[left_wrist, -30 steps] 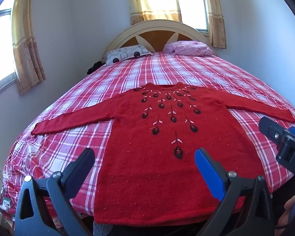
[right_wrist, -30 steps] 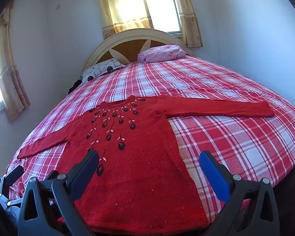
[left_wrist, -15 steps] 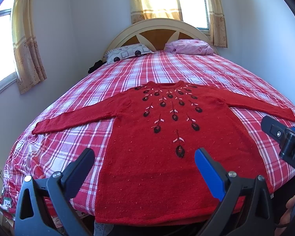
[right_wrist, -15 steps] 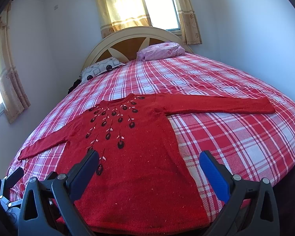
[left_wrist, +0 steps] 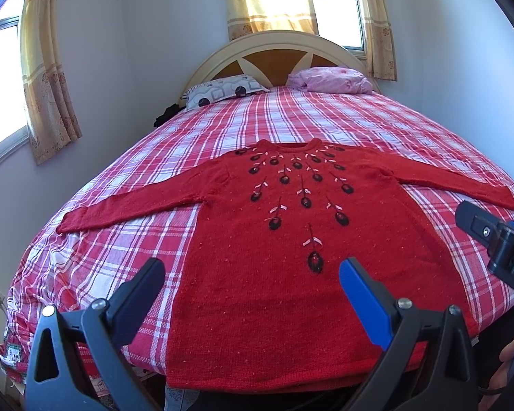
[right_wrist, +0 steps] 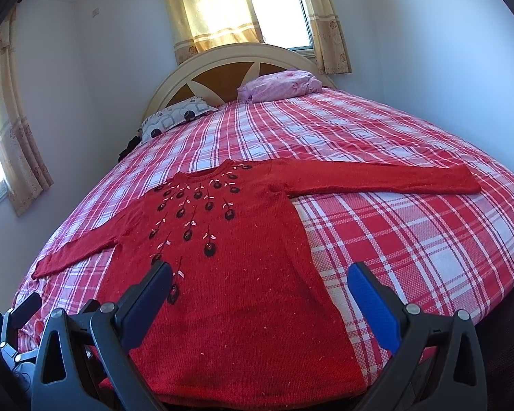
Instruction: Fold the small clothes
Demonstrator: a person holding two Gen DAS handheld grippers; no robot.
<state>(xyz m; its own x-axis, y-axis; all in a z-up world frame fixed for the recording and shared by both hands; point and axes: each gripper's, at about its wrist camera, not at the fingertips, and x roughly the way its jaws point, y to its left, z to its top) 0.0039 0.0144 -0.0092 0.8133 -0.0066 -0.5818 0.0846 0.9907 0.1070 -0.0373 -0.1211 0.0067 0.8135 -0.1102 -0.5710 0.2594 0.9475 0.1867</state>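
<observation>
A red knitted sweater point(left_wrist: 291, 274) with dark embroidered buds lies flat, front up, on the plaid bed, both sleeves spread out sideways; its hem hangs at the near bed edge. It also shows in the right wrist view point(right_wrist: 229, 294). My left gripper point(left_wrist: 252, 274) is open and empty, hovering above the hem. My right gripper point(right_wrist: 258, 279) is open and empty, above the sweater's lower right side. The right gripper's body also shows at the right edge of the left wrist view point(left_wrist: 497, 239).
The bed point(left_wrist: 291, 120) has a red and white plaid cover. A patterned pillow point(left_wrist: 222, 90) and a pink pillow point(left_wrist: 332, 80) lie by the headboard point(left_wrist: 274, 54). Walls stand close on the left and right. A dark item point(left_wrist: 166, 114) lies at the bed's far left.
Both views have drifted slightly; the sweater sits a little lower in the frames. The sweater itself has not moved and both grippers stay open.
</observation>
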